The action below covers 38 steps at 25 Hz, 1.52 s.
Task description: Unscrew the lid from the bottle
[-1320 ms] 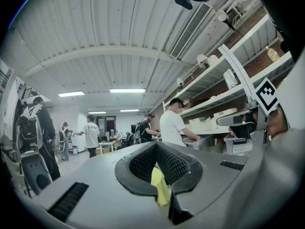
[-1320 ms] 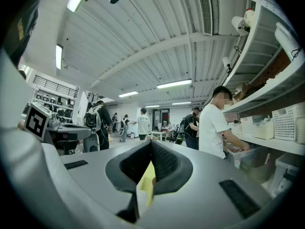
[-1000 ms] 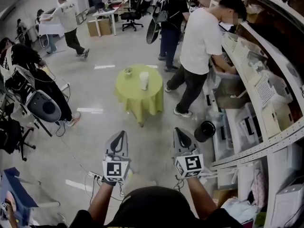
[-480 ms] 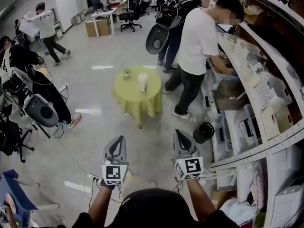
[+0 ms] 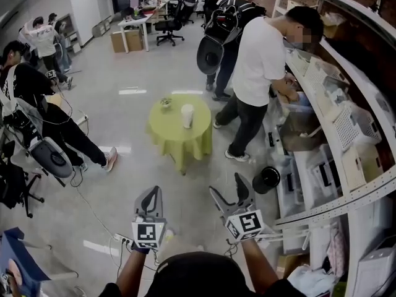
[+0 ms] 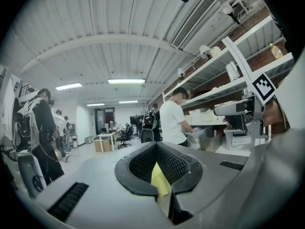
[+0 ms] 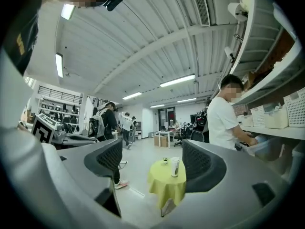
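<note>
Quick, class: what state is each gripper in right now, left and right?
Left gripper: closed, holding nothing.
Right gripper: open; its jaws have just been opening, with nothing between them.

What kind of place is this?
Probably an open office or lab workspace: a desk and office chairs at the back, long wall shelves crowded with boxes, people working around.

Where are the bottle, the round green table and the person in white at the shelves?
bottle (image 5: 187,116), head view: middle of its pale body.
green table (image 5: 176,138), head view: bare cloth at its front.
person in white (image 5: 260,60), head view: back of the shirt.
</note>
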Each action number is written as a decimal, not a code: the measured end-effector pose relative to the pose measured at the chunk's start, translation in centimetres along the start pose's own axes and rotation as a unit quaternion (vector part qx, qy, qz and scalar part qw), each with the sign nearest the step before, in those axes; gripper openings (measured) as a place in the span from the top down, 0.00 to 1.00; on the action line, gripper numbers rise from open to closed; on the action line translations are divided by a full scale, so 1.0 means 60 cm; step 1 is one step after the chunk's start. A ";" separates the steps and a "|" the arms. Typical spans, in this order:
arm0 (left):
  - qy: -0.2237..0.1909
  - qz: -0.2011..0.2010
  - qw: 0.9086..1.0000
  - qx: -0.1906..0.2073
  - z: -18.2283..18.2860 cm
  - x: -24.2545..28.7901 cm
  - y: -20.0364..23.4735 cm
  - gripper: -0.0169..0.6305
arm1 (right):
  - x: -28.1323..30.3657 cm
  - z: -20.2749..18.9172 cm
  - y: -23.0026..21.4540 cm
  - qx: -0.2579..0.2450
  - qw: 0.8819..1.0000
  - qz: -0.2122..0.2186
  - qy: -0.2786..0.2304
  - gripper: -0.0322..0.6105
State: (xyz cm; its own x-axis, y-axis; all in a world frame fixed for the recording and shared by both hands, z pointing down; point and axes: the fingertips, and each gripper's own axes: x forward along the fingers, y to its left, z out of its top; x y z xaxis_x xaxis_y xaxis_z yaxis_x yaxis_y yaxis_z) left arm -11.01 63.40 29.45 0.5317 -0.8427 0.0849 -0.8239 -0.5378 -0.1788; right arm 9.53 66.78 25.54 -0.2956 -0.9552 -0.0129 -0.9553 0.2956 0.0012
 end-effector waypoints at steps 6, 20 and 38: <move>0.010 0.005 1.000 -0.012 0.001 0.040 0.068 0.95 | 0.067 0.000 0.007 0.009 1.000 -0.003 0.009 0.34; -0.004 -0.016 0.999 -0.050 -0.030 0.147 0.250 0.95 | 0.259 0.005 0.041 -0.009 0.998 -0.043 0.038 0.37; 0.031 -0.049 0.998 -0.026 -0.088 0.481 0.288 0.95 | 0.522 -0.116 -0.152 -0.018 0.993 -0.051 0.101 0.42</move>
State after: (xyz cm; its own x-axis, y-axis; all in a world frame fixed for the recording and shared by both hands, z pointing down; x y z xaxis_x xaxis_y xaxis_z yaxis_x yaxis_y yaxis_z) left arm -10.94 29.65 33.98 0.5985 -0.7849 0.1602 -0.7783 -0.6171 -0.1159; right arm 8.97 34.07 32.08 -0.1881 -0.9642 0.1869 -0.9787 0.2000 0.0464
